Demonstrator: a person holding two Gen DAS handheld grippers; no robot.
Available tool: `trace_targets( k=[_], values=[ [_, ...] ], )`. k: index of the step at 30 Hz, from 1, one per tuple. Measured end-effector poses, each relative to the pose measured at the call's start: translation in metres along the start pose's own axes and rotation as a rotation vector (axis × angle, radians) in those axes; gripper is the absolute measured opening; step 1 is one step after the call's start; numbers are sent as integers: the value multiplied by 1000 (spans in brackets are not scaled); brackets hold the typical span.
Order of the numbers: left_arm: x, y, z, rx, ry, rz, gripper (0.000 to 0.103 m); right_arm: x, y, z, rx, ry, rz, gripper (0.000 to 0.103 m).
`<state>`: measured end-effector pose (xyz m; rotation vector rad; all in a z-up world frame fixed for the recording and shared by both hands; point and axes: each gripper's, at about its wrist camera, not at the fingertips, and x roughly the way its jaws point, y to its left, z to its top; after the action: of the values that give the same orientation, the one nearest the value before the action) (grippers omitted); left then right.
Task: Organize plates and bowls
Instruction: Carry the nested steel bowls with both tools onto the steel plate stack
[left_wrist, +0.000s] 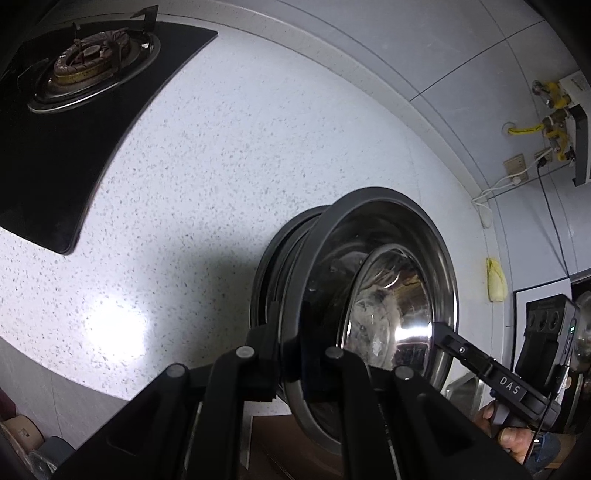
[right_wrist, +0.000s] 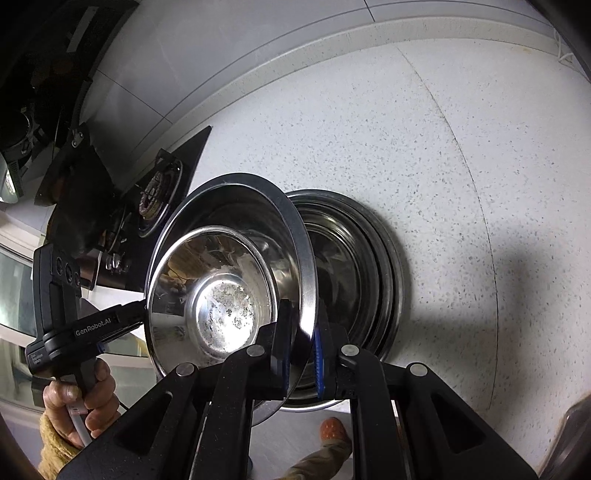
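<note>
While you hold the big steel bowl (right_wrist: 291, 236) up on its edge, your right gripper (right_wrist: 301, 354) pinches its rim tight. Your left gripper (left_wrist: 291, 354) pinches the same rim on the other side. A small bowl (right_wrist: 214, 295) sits inside it. More bowls (right_wrist: 354, 273) sit stacked just behind on the speckled counter (right_wrist: 424, 147), beside the stove (left_wrist: 92, 66).

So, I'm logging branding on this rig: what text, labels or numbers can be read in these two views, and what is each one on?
"DAS": white letters on the right gripper finger, seen from the left wrist view.
"GenRobot.AI": on the left gripper finger bar, seen from the right wrist view.
Small print on the left gripper's body below that bar: too small to read.
White wall unit label: blurred, unreadable.
Steel bowl: no markings visible.
</note>
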<state>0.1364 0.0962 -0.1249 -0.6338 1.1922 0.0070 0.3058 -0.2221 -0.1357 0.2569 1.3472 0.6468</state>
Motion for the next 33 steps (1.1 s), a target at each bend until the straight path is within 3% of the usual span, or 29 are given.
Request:
trace_targets(
  k=[11, 21, 33],
  values=[
    [43, -5, -3, 3, 29, 34, 8, 10, -21, 1, 22, 20, -36, 10],
    [46, -12, -4, 33, -2, 70, 7, 20, -35, -2, 52, 27, -21, 10],
    [44, -24, -10, 99, -49, 118, 10, 17, -30, -3, 29, -5, -74, 12]
  ],
)
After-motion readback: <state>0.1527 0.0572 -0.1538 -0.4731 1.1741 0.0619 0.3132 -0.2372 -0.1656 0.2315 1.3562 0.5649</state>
